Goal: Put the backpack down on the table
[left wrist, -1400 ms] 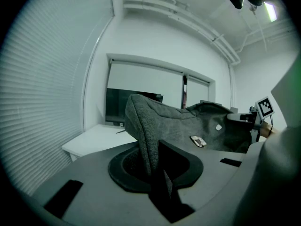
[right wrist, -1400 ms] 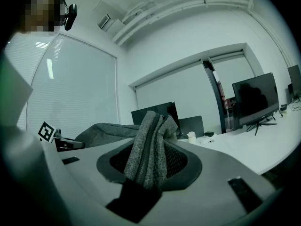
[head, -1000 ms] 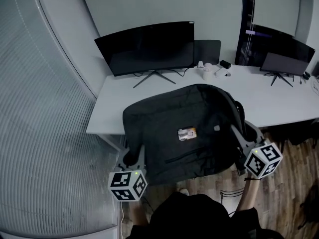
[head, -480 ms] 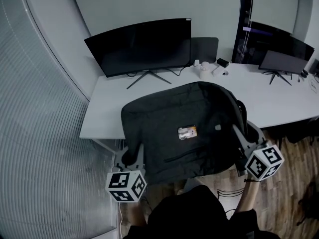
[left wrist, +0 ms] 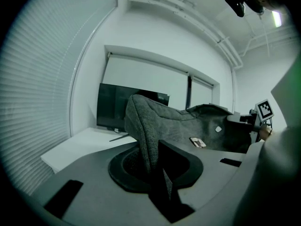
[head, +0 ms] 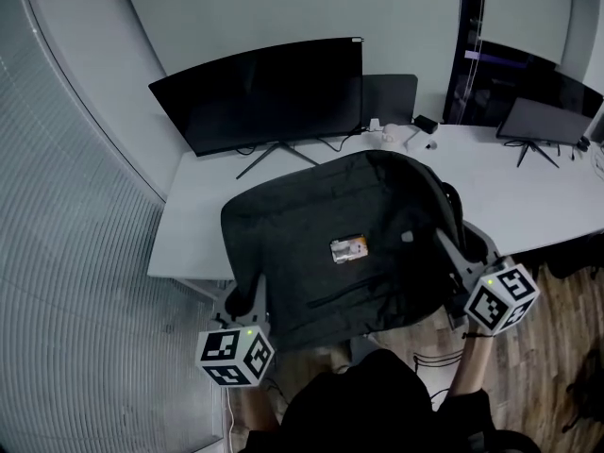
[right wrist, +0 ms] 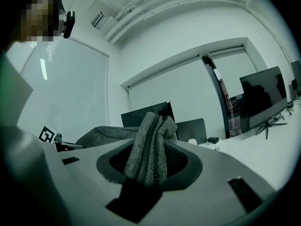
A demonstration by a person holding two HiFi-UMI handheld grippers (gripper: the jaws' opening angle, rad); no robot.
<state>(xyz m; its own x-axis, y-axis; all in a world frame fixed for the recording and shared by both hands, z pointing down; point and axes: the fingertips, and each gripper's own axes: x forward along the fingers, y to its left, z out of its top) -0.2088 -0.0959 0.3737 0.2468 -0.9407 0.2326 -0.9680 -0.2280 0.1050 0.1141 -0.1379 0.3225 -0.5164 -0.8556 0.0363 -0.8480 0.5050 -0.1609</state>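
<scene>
A dark grey backpack (head: 340, 243) with a small label (head: 348, 249) hangs flat between my two grippers, above the front edge of the white table (head: 193, 220). My left gripper (head: 247, 298) is shut on the bag's left corner; in the left gripper view that fabric (left wrist: 143, 121) runs pinched into the left gripper (left wrist: 154, 163). At the bag's right side my right gripper (head: 457, 253) is shut on a bunched fold; the right gripper view shows this fold (right wrist: 151, 140) squeezed in the right gripper (right wrist: 146, 168).
A wide curved monitor (head: 260, 92) stands at the back of the table, with a dark panel (head: 389, 97) and small items (head: 420, 125) beside it. A second monitor (head: 547, 119) stands to the right. Blinds (head: 66, 253) fill the left. Wood floor (head: 557, 347) lies below right.
Both grippers have carried the backpack forward toward the monitor. The bag now overlaps more of the table and hides part of the small items behind it. The grips are unchanged.
</scene>
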